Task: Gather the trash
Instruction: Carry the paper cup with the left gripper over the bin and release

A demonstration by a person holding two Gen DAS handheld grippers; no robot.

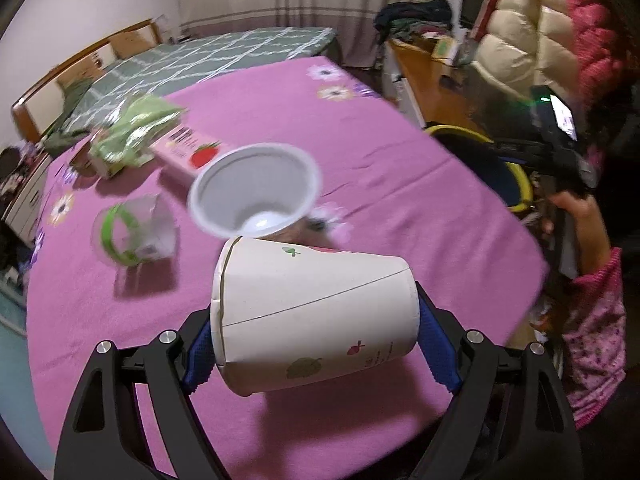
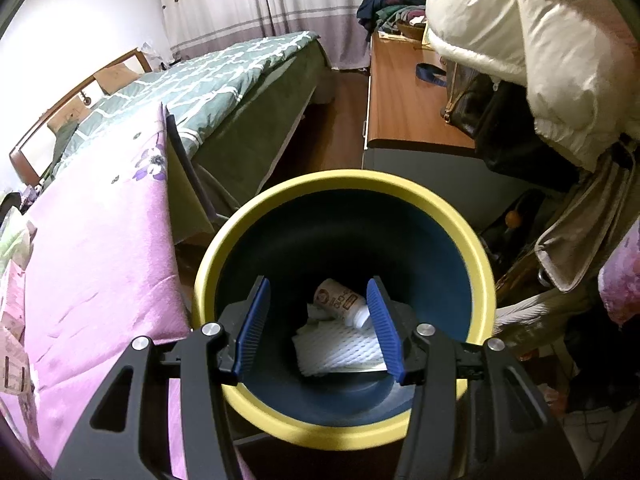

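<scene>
With the left tongs [image 1: 316,344] squeezing the paper cup [image 1: 316,316] sideways, carry it level to the bin [image 2: 344,304] beneath the open, empty right tongs [image 2: 320,328].

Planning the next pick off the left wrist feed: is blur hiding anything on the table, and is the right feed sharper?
Left wrist: white plastic cup and green wrapper motion-smeared; held paper cup crisp. Right wrist: sharp; bin rim bowed by fisheye.

A bed [image 2: 240,76] with a green checked cover and wooden headboard [image 1: 80,64] stands against a pale wall [image 2: 80,12]. Striped curtains [image 2: 264,0] hang behind it (fully drawn). A wooden cabinet [image 2: 404,108] sits on the dark wood floor [image 2: 340,120], piled with clothes [image 2: 392,8].
</scene>
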